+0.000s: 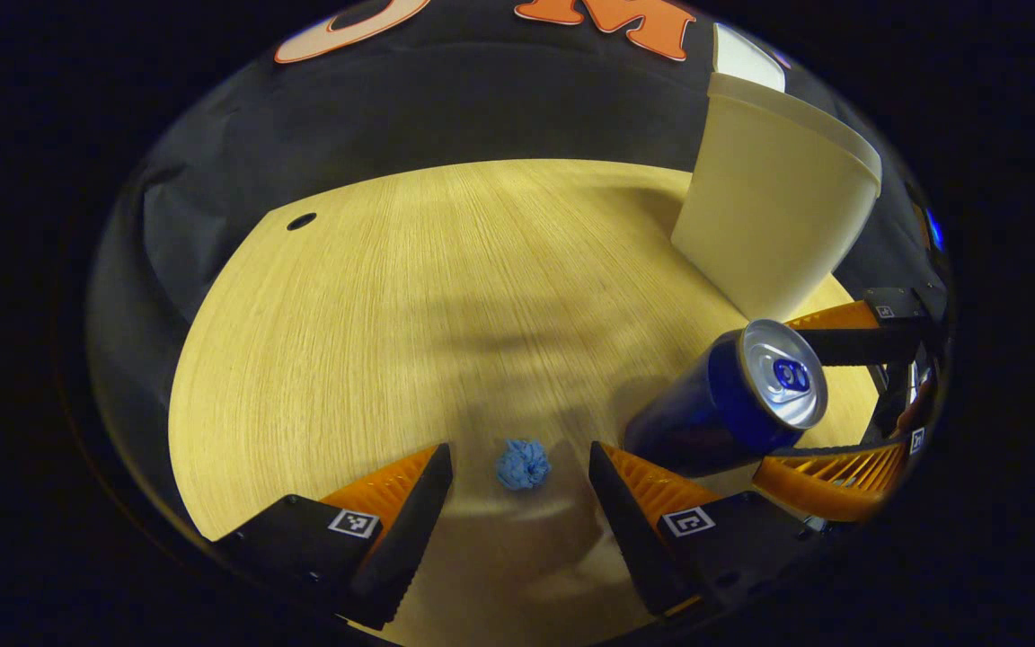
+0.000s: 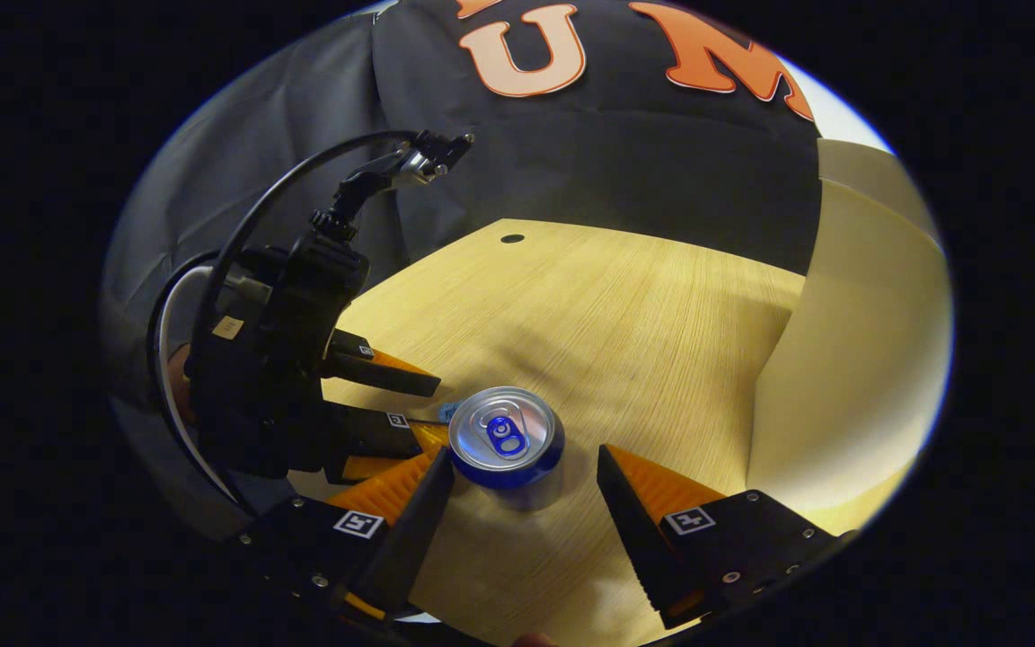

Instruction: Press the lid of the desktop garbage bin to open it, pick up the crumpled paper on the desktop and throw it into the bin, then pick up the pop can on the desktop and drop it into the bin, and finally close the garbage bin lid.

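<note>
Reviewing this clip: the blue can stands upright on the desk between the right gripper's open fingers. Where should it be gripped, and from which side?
Grip the can on its round side wall, about mid-height, one finger on each opposite side. It stands upright, so the right gripper, already open around it from above, could probably lower a little and close. The ball of paper sits close beside the can, so approaching from there seems riskier.

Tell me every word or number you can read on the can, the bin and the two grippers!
Can: no text can be read.
Bin: plain, no text.
Square markers on the left gripper and right gripper: black-and-white patterns, not words.
White sticker on the left gripper: too small to read.
</note>
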